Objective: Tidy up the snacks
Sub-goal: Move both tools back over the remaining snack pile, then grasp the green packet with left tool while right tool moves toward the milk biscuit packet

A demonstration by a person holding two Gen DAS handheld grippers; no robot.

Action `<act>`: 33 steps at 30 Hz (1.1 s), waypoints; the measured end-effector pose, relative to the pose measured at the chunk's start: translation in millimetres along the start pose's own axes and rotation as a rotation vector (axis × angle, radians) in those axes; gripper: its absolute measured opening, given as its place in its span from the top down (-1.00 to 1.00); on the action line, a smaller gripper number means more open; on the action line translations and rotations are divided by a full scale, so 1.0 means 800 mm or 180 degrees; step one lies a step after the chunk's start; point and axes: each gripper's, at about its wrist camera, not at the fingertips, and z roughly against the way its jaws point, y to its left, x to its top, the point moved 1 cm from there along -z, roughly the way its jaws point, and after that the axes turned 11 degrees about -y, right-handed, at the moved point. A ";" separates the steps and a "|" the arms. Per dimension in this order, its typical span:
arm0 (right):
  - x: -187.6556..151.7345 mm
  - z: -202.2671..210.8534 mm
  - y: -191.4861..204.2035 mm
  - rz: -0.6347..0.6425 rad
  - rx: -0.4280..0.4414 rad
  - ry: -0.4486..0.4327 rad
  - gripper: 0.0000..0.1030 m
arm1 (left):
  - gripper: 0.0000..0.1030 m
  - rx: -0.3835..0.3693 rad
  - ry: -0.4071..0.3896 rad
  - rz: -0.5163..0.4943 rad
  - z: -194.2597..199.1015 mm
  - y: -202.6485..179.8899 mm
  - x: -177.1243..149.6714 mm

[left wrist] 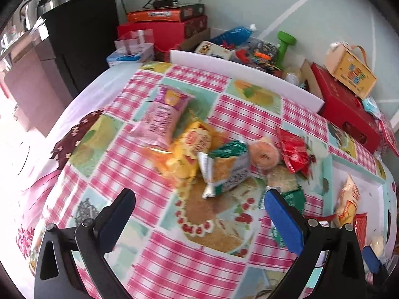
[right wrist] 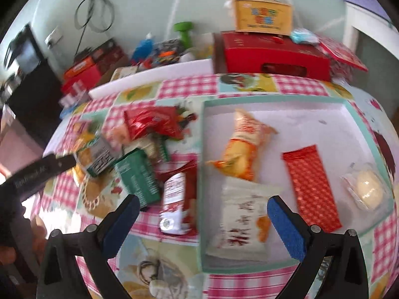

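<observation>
A pile of snack packets lies mid-table: a pink packet (left wrist: 163, 115), a yellow packet (left wrist: 192, 149), a green-and-white packet (left wrist: 228, 168), a round orange snack (left wrist: 264, 153) and a red packet (left wrist: 294, 152). My left gripper (left wrist: 199, 199) hovers open just short of the pile, holding nothing. A shallow mint-edged box (right wrist: 203, 174) holds an orange-white packet (right wrist: 245, 147), a white packet (right wrist: 243, 219), a red wrapper (right wrist: 311, 189) and a round cream snack (right wrist: 369, 189). My right gripper (right wrist: 200, 205) is open over the box's left wall, near a red-white packet (right wrist: 174, 204) and a green packet (right wrist: 139, 177).
The table wears a pink checked cloth (left wrist: 174, 261). A white board (left wrist: 249, 74) stands along the far edge. Behind it sit red boxes (right wrist: 274, 54), a yellow carry box (right wrist: 263, 15), a green dumbbell (left wrist: 285, 44) and other clutter. A black cabinet (left wrist: 79, 37) stands at far left.
</observation>
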 end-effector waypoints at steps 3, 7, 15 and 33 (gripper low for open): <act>-0.007 -0.009 0.021 0.0137 0.0036 0.0057 -1.00 | -1.00 0.0066 0.0014 0.0071 -0.002 0.015 0.001; -0.014 -0.016 0.038 0.0300 0.0064 0.0085 -0.91 | -1.00 0.0106 0.0075 0.0114 -0.010 0.023 -0.001; -0.020 -0.023 0.055 0.0576 0.0118 0.0056 -0.39 | -1.00 -0.0154 0.0269 -0.0036 -0.023 -0.003 -0.016; -0.003 -0.020 -0.012 0.0066 -0.0224 0.0038 -0.34 | -0.99 -0.0577 0.0565 -0.0283 -0.057 -0.084 -0.034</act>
